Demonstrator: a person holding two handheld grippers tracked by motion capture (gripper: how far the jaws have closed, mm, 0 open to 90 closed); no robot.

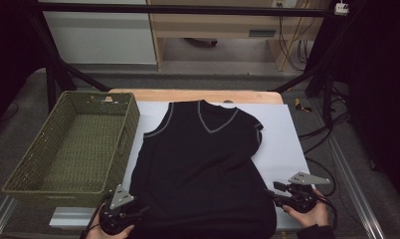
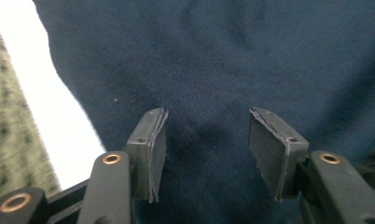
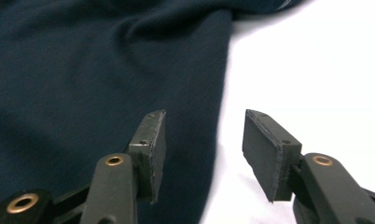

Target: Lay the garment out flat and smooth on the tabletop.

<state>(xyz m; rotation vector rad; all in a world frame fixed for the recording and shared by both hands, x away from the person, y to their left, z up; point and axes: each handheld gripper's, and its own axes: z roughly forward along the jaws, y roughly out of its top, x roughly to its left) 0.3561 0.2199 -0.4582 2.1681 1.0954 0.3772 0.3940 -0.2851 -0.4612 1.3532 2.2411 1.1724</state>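
Note:
A dark sleeveless V-neck vest [image 1: 203, 164] with grey trim lies flat, neck away from me, on a white sheet [image 1: 282, 139]. My left gripper [image 1: 138, 211] sits at the vest's lower left corner. In the left gripper view it [image 2: 206, 126] is open, the pads standing apart above the dark cloth [image 2: 223, 56] with nothing pinched. My right gripper [image 1: 273, 191] is at the lower right hem. It [image 3: 204, 126] is open too, and the vest's side edge [image 3: 83, 70] runs between its jaws, one over cloth and one over the sheet [image 3: 307, 70].
A green woven basket [image 1: 34, 149] stands empty at the table's left, close to the vest's left side; its wall [image 2: 8, 130] shows beside my left gripper. Black frame bars and cables lie around the table's far and right sides.

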